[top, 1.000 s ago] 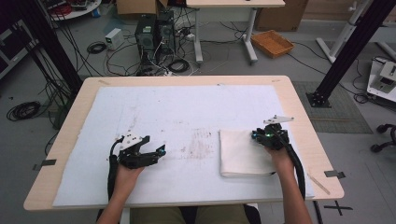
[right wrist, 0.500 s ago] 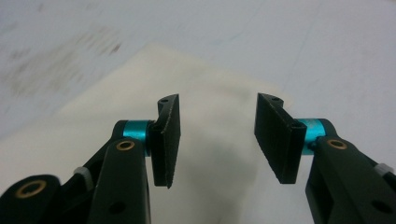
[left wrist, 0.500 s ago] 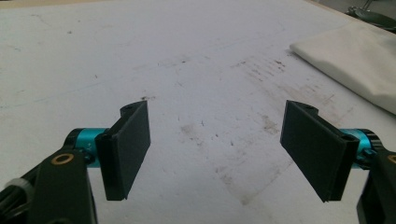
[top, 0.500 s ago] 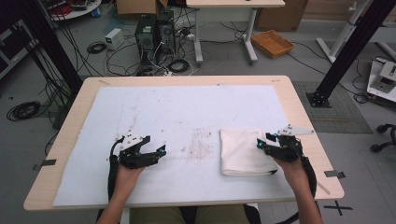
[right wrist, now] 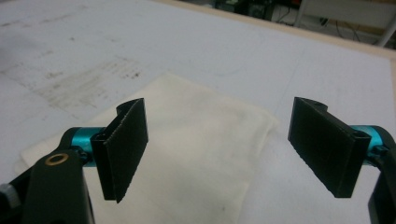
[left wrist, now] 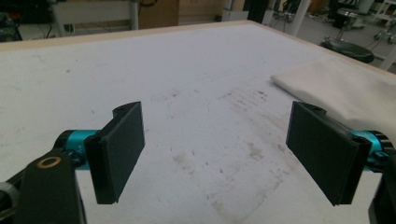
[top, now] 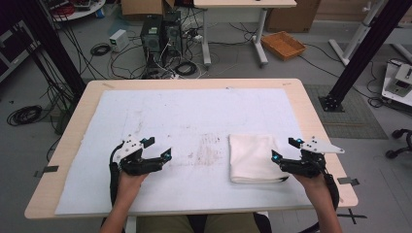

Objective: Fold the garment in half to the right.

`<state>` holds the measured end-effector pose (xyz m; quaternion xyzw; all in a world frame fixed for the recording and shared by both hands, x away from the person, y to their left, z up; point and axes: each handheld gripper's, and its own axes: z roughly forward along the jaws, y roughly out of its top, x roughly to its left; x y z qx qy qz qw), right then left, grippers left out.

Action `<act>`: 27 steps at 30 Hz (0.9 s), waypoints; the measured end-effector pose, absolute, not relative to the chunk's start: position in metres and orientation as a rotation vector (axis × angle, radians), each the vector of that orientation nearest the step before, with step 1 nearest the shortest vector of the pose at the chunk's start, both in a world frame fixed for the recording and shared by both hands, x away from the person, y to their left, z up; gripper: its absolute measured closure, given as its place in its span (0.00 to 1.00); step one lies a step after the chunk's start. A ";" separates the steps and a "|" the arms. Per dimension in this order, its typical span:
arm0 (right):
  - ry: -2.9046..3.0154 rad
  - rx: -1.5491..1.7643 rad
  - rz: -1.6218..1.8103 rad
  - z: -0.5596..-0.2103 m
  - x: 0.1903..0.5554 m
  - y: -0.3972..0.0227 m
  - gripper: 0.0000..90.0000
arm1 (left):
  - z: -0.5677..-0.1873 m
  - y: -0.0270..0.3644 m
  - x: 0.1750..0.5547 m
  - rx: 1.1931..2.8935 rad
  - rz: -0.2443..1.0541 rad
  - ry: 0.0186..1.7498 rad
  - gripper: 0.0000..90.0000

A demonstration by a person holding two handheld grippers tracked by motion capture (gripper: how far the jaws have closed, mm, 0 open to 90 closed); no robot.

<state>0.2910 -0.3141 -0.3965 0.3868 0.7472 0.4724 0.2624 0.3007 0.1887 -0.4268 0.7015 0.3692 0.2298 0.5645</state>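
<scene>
A folded white cloth [top: 252, 158] lies flat on the white mat [top: 194, 116], right of the middle. My right gripper [top: 283, 149] hovers just past the cloth's right edge and points left at it. Its jaws have just been opening and stand wide apart with nothing between them. In the right gripper view the cloth [right wrist: 201, 135] lies below and beyond the right gripper [right wrist: 217, 144]. My left gripper [top: 159, 148] rests at the front left of the mat, open and empty, its jaws having just opened a little more. The left gripper view shows the left gripper [left wrist: 217, 154] over bare mat, with the cloth [left wrist: 345, 88] far right.
Brown smudges [top: 209, 150] mark the mat between the two grippers. The wooden table rim [top: 63, 145] frames the mat on all sides. Beyond the table stand computer towers [top: 158, 34], floor cables, a desk and an orange tray [top: 283, 44].
The right gripper has moved rightward off the cloth to its right edge and opened its jaws, leaving the cloth flat. The left hand has stayed where it was.
</scene>
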 end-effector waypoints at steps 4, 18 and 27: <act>2.004 1.009 1.302 -0.390 0.286 -0.312 0.22 | -0.426 0.188 0.298 1.661 0.590 0.828 0.21; 1.966 1.048 1.291 -0.398 0.278 -0.321 0.22 | -0.424 0.198 0.293 1.608 0.572 0.854 0.20; 1.939 1.047 1.281 -0.403 0.272 -0.323 0.22 | -0.425 0.198 0.290 1.600 0.560 0.837 0.20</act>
